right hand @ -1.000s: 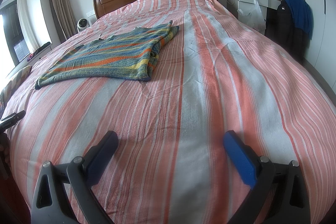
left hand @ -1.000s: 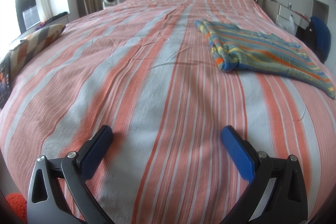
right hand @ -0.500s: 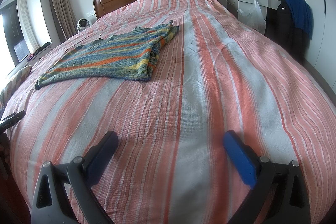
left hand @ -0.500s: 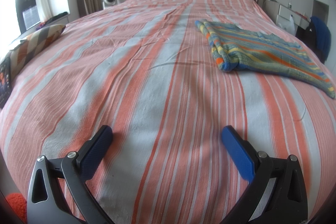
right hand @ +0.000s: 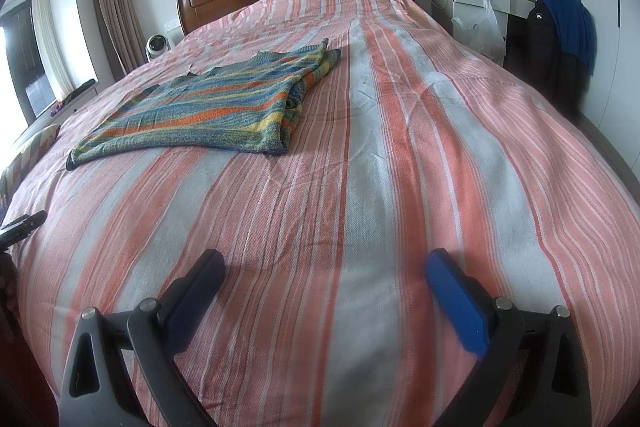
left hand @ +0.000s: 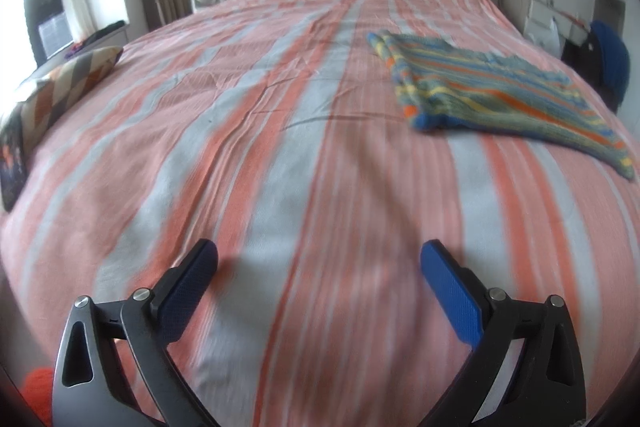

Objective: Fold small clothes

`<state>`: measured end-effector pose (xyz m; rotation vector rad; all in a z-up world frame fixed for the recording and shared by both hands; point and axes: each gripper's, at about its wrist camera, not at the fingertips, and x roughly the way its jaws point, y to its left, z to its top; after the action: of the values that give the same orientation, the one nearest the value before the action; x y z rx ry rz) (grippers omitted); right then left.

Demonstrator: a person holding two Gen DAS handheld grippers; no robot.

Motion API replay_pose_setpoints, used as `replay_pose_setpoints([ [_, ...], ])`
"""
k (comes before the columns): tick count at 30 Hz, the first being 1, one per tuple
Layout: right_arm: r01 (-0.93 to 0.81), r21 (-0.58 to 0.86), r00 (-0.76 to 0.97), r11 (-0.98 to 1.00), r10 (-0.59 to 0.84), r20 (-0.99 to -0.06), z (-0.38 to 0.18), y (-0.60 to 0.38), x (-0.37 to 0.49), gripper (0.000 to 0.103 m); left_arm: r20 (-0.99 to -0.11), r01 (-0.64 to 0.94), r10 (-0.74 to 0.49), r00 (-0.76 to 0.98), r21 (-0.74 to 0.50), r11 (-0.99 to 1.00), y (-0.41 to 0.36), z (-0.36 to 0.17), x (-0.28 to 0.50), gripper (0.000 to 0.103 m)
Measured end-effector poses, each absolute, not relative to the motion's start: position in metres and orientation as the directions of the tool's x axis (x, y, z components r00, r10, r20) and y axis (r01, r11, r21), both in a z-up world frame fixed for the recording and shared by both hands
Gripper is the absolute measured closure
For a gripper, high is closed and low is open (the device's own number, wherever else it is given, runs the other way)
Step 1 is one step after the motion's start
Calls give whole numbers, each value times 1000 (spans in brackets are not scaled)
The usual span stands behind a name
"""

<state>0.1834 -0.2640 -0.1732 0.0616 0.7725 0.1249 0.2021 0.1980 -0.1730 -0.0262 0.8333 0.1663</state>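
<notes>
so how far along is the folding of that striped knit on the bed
Done: the striped knit lies flat on the bedspread, with one side doubled over into a layered edge. In hand: nothing, as the left gripper and right gripper are both open and empty, short of the garment. Left: probably further folds to make it compact.

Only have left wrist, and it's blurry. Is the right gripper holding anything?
Observer: No. The right gripper is open, with only the striped bedspread between its fingers.
Operator: Where's the sweater from that side?
Observer: The striped sweater lies flat on the bed, ahead and to the left of that gripper, well apart from its fingers. Its doubled-over edge faces the gripper's side.
Operator: Whole garment in frame there?
Observer: Yes, every edge shows in the right wrist view, and the picture is sharp.
</notes>
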Motion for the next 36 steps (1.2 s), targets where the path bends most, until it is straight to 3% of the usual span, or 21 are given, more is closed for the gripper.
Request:
replay_pose_setpoints([
  [5, -82, 146, 673, 986, 163, -721, -153, -269, 182, 3, -696, 104, -40, 717, 50, 993, 126, -129, 201, 2],
  [10, -88, 269, 679, 959, 255, -688, -123, -302, 204, 3, -740, 445, -271, 616, 43, 895, -4, -129, 257, 2],
  [13, -100, 322, 663, 941, 305, -683, -110, -323, 238, 5, -752, 552, -296, 588, 106, 827, -84, -148, 291, 11],
  [16, -126, 384, 612, 915, 376, -695, -107, -340, 290, 16, -788, 613, -289, 544, 138, 778, -139, -172, 317, 16],
  [18, -140, 453, 544, 881, 450, -708, -112, -344, 335, 26, -782, 627, -311, 541, 128, 769, -153, -176, 330, 37],
  [19, -145, 492, 505, 858, 492, -709, -117, -343, 361, 27, -785, 621, -323, 528, 98, 778, -153, -176, 338, 65],
  [20, -149, 519, 480, 841, 521, -706, -120, -340, 379, 28, -787, 602, -318, 529, 83, 794, -150, -176, 344, 86],
  [21, -152, 550, 448, 821, 553, -703, -126, -335, 404, 29, -786, 584, -318, 531, 67, 809, -145, -177, 349, 90],
  [24, -98, 596, 393, 797, 581, -713, -152, -316, 470, 31, -775, 566, -391, 497, -52, 823, -125, -174, 363, 94],
  [25, -62, 628, 382, 776, 599, -703, -164, -311, 489, 37, -767, 559, -411, 493, -83, 825, -117, -170, 366, 94],
  [27, -38, 658, 379, 752, 620, -687, -174, -297, 510, 94, -733, 518, -465, 497, -179, 836, -84, -155, 370, 94],
  [31, -111, 652, 415, 750, 631, -655, -137, -257, 514, 95, -654, 381, -527, 543, -367, 848, 19, -120, 371, 94],
  [36, -286, 650, 382, 704, 706, -596, -77, -161, 509, 95, -638, 202, -465, 614, -442, 874, 141, -112, 360, 94],
])
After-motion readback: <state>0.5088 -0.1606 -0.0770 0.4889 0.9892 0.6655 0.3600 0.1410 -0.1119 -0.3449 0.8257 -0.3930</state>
